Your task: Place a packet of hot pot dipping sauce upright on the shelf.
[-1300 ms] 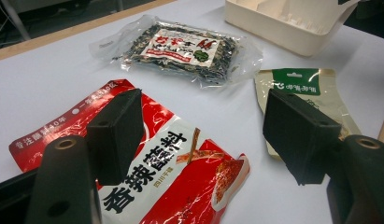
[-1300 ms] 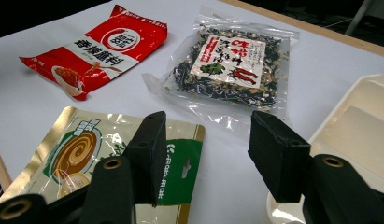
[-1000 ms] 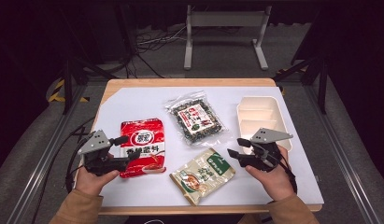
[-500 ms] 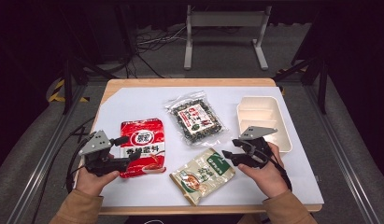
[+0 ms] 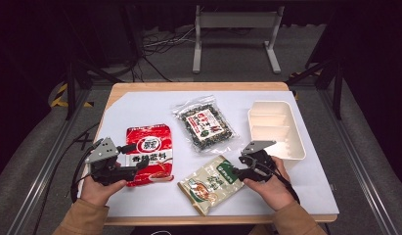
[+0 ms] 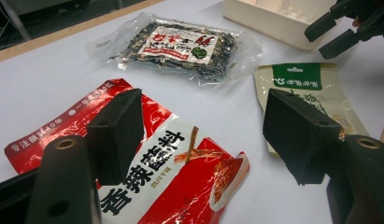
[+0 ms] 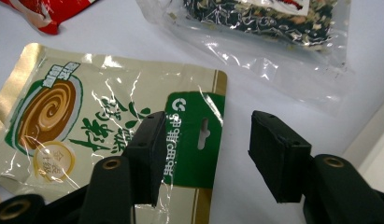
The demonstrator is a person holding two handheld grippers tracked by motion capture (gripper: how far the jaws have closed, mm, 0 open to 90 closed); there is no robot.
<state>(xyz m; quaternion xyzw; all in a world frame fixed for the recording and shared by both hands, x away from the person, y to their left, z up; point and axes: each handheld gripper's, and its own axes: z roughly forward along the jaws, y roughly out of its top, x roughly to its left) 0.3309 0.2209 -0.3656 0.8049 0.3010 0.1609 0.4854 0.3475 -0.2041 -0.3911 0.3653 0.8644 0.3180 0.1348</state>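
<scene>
Your right gripper (image 5: 240, 167) has moved in, jaws spread over the green-topped pouch (image 7: 105, 140): light, crinkly, slippery, so pinch its stiff header edge.

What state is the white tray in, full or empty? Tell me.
Empty: the white tray shows bare compartments, and all three packets lie outside it on the table.

The right gripper (image 5: 239, 165) has its fingers at the green pouch's (image 5: 212, 183) top edge; the left gripper's (image 5: 134, 156) fingers straddle the red pouch (image 5: 150, 152).
</scene>
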